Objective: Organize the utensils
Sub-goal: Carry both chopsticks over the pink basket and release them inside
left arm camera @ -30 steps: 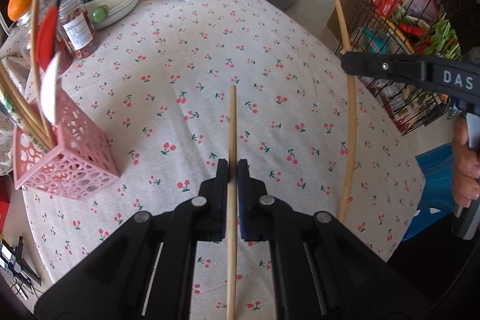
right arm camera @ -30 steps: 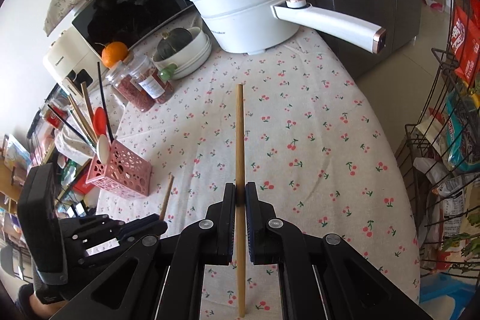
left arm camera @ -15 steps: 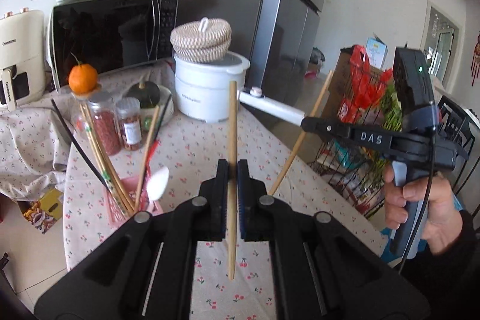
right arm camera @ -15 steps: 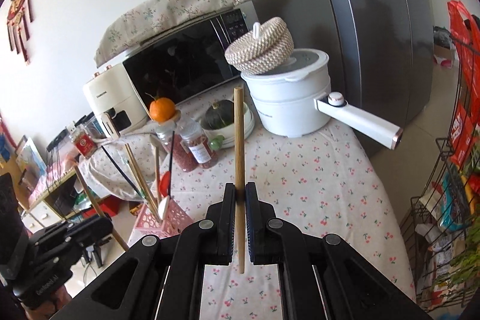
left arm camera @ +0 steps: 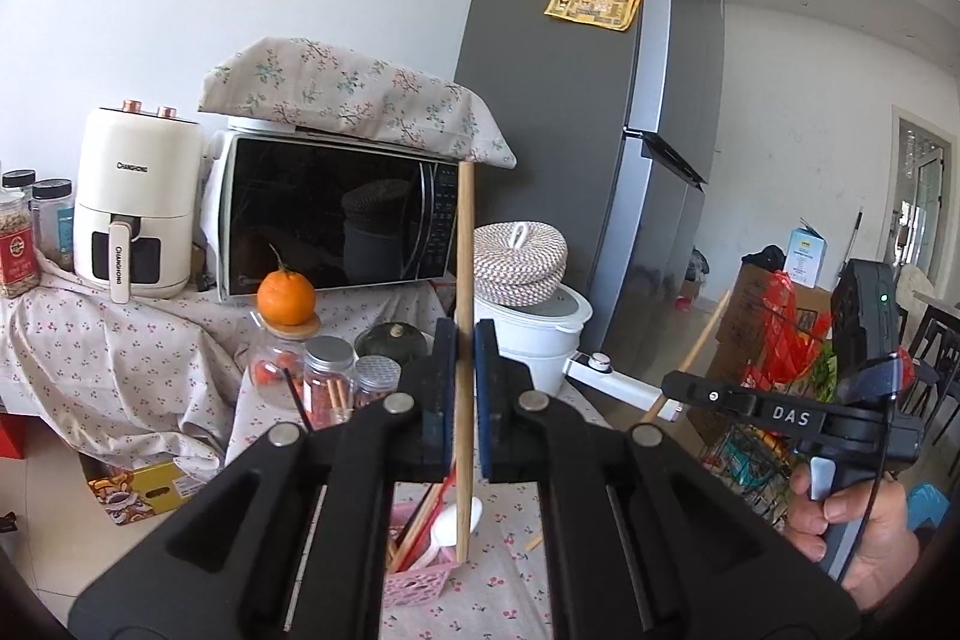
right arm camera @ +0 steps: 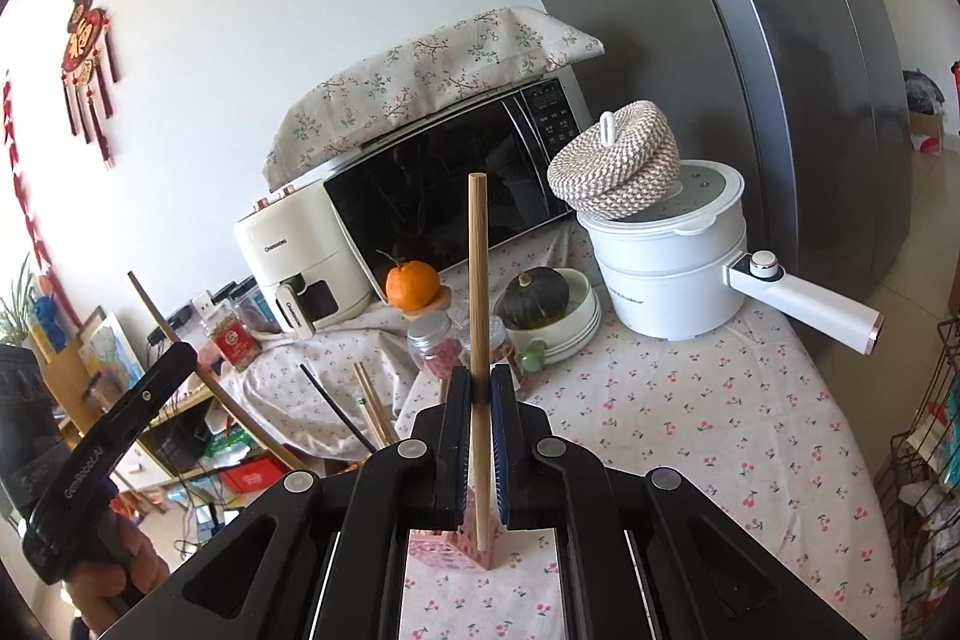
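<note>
Chopsticks are the items under handling: one wooden chopstick point(left arm camera: 463, 340) is pinched between the jaws of the left gripper point(left arm camera: 463, 352), and a second wooden chopstick point(right arm camera: 478, 340) is pinched between the jaws of the right gripper point(right arm camera: 478, 388). Both grippers are pressed together on their sticks, with no gap visible beside the wood. Each stick stands near upright in its own wrist view, upper end raised in front of the microwave oven point(left arm camera: 336, 214), lower end hanging below the pads.

In the left wrist view the lower tip of the left stick hangs above the pink perforated utensil holder point(left arm camera: 417, 580), which stands on the near part of the cherry-print tablecloth point(right arm camera: 690, 430). The holder already contains several chopsticks and a white spoon point(left arm camera: 450, 526). Whether the tip touches anything in the holder cannot be told. In the right wrist view the lower tip of the right stick shows in front of the same holder point(right arm camera: 447, 550); contact cannot be told there either.

The right gripper appears at the right of the left wrist view, its stick slanting up to the left, with a person's hand point(left arm camera: 852, 526) on its handle.

Far side of the table: a white electric pot point(right arm camera: 672, 268) with a woven lidded basket point(right arm camera: 618, 160) on top, a bowl holding a dark green squash point(right arm camera: 534, 298), spice jars point(left arm camera: 327, 376), and an orange point(left arm camera: 286, 297) on a jar lid. A cream air fryer point(left arm camera: 135, 214) stands left of the microwave; a grey refrigerator point(left arm camera: 570, 160) stands right.
</note>
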The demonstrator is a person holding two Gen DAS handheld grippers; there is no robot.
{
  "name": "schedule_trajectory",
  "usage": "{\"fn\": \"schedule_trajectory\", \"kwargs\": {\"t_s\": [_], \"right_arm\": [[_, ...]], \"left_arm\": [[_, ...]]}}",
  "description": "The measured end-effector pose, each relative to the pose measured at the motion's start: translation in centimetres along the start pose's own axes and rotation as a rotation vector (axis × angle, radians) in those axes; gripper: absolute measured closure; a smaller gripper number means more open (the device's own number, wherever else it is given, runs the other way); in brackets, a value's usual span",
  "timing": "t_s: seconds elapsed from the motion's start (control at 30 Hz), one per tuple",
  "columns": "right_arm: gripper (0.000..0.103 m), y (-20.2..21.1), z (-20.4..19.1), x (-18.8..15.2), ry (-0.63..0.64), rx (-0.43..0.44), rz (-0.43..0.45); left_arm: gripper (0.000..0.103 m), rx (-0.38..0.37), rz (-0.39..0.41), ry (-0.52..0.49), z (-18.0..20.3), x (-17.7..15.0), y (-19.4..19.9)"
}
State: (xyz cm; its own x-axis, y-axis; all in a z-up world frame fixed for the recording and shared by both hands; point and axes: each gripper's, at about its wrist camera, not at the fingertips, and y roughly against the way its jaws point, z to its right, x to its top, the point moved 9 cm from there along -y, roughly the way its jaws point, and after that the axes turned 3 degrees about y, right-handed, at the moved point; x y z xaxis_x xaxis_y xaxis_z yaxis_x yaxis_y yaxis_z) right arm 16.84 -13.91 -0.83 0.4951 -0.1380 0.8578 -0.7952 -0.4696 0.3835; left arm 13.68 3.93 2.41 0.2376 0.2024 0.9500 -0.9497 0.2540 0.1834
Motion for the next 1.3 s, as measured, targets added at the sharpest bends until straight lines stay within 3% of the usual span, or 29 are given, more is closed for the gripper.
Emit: {"fn": "schedule_trajectory", "kwargs": {"t_s": [0.17, 0.33, 0.5, 0.6, 0.63, 0.7, 0.77, 0.9, 1.1, 1.3], "right_arm": [[0.097, -0.9, -0.7, -0.4, -0.011, 0.021, -0.009], [0.097, -1.0, -1.3, -0.3, -0.014, 0.035, 0.011], [0.097, -1.5, -2.3, -0.3, -0.016, 0.053, 0.032], [0.097, -2.2, -2.9, -0.3, -0.017, 0.063, 0.041], [0.097, -2.5, -3.2, -0.4, -0.016, 0.069, 0.043], [0.097, -2.9, -3.8, -0.4, -0.012, 0.080, 0.049], [0.097, -3.5, -4.4, -0.5, 0.002, 0.078, 0.054], [0.097, -4.8, -5.7, -1.0, 0.040, 0.062, 0.051], [0.097, -7.1, -6.6, -2.1, 0.067, 0.053, 0.028], [0.097, -9.5, -6.5, -3.5, 0.035, 0.069, -0.023]], "left_arm": [[0.096, 0.024, 0.032, -0.070, -0.9, -0.9, -1.6], [0.096, 0.076, -0.021, -0.165, -1.2, -3.1, -3.7], [0.096, 0.106, -0.083, -0.172, -2.6, -5.1, -5.5], [0.095, 0.094, -0.138, -0.125, -3.8, -6.2, -6.4], [0.091, 0.088, -0.154, -0.099, -4.2, -6.4, -6.6], [0.063, 0.070, -0.178, -0.039, -4.7, -6.6, -6.6], [0.043, 0.063, -0.192, 0.016, -5.1, -6.5, -6.2], [0.023, 0.072, -0.273, 0.114, -6.2, -7.0, -5.5], [0.016, 0.114, -0.441, 0.183, -8.1, -10.1, -4.4], [0.011, 0.167, -0.519, 0.199, -9.6, -12.1, -3.2]]}}
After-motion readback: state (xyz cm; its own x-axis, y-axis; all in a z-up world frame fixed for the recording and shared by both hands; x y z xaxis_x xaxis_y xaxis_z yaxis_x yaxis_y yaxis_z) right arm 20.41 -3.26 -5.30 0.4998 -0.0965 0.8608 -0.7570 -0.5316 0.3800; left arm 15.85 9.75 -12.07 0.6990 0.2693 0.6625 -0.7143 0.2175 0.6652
